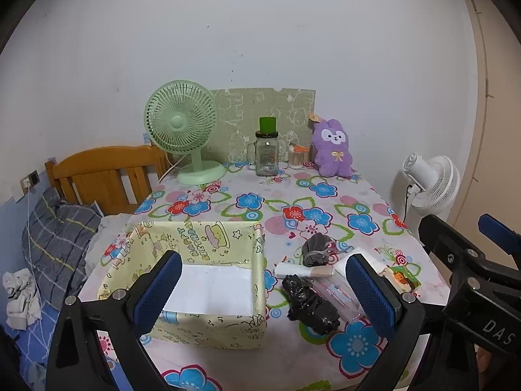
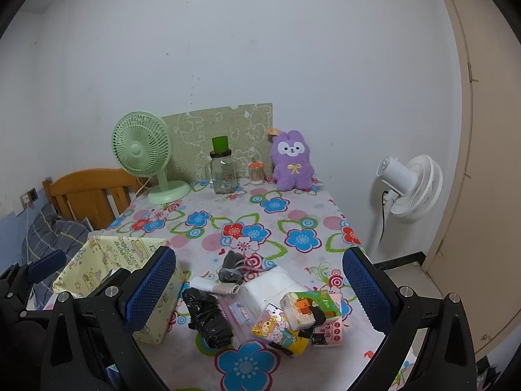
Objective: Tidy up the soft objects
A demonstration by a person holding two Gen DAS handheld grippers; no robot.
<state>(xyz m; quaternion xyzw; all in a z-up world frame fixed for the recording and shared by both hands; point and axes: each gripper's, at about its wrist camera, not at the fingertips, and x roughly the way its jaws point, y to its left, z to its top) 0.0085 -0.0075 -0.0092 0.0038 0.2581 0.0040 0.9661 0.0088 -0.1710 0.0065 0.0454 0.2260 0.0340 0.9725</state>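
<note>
A yellow patterned fabric box [image 1: 195, 244] [image 2: 107, 257] stands open on the flowered table, white floor showing. Right of it lies a pile: a black plastic bag roll [image 1: 309, 303] [image 2: 208, 316], a grey rolled cloth [image 1: 316, 249] [image 2: 232, 265], a white roll [image 1: 293, 270], a white tissue pack [image 2: 273, 282], a clear pink pouch [image 2: 239, 312] and colourful tissue packs [image 2: 299, 319]. My left gripper [image 1: 260, 293] is open and empty, above the box's right wall. My right gripper [image 2: 257, 293] is open and empty, above the pile.
At the table's back stand a green desk fan [image 1: 182, 130], a glass jar with a green lid [image 1: 267, 153], a small toothpick jar [image 1: 298, 158] and a purple plush rabbit [image 1: 332, 146]. A white floor fan [image 2: 410, 189] stands right, a wooden bed headboard [image 1: 104, 176] left.
</note>
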